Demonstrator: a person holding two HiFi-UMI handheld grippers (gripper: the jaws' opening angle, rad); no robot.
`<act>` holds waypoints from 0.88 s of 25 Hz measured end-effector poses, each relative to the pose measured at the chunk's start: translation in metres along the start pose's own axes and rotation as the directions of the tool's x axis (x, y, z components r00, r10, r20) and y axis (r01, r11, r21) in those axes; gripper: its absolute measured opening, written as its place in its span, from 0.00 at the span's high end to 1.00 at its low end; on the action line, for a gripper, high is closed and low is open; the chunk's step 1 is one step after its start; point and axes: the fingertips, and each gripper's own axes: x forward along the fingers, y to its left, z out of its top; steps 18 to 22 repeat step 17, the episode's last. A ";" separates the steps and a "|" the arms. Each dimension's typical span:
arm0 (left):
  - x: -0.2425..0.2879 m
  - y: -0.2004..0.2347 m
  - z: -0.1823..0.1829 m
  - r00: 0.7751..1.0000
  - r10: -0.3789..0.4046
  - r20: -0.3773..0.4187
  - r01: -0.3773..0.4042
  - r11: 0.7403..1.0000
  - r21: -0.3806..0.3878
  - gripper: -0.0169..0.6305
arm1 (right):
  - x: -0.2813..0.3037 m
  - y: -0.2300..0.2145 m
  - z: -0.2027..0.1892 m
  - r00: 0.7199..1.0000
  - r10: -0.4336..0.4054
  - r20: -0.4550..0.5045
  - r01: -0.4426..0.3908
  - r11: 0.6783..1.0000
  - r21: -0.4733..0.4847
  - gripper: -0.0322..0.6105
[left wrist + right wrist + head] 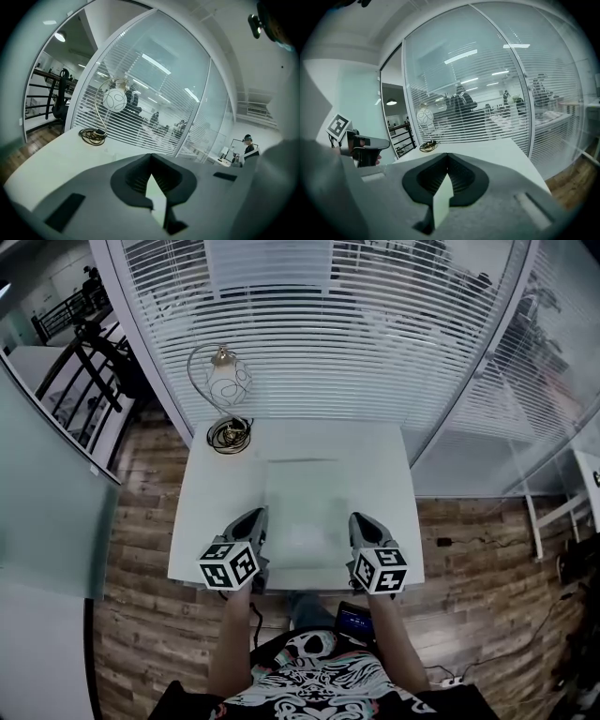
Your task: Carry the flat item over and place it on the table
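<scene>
Pinching the thin pale sheet (309,504) by its near edge, left tongs (255,515) and right tongs (359,519) each clamp it, likely keeping it level above the white surface (211,507).

White table (386,465) with open room across its middle and right side.
A lamp (228,381) and its coiled cord (229,434) fill the far left corner. A glass wall with blinds (375,334) stands just behind the far edge and blocks any reach beyond it. At the near edge, the left gripper (257,514) and right gripper (360,517) are each clamped on the flat sheet (307,493), which lies between them.
</scene>
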 end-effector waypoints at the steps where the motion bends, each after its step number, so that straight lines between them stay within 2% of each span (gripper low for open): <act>1: 0.000 0.001 0.000 1.000 0.002 0.001 -0.002 1.000 -0.002 0.96 | -0.001 0.000 0.000 1.000 -0.001 0.001 0.001 1.000 0.002 0.94; 22: 0.002 0.003 -0.002 1.000 0.008 -0.002 -0.008 0.999 -0.035 0.96 | -0.004 -0.008 -0.002 1.000 -0.015 -0.001 0.015 1.000 0.018 0.94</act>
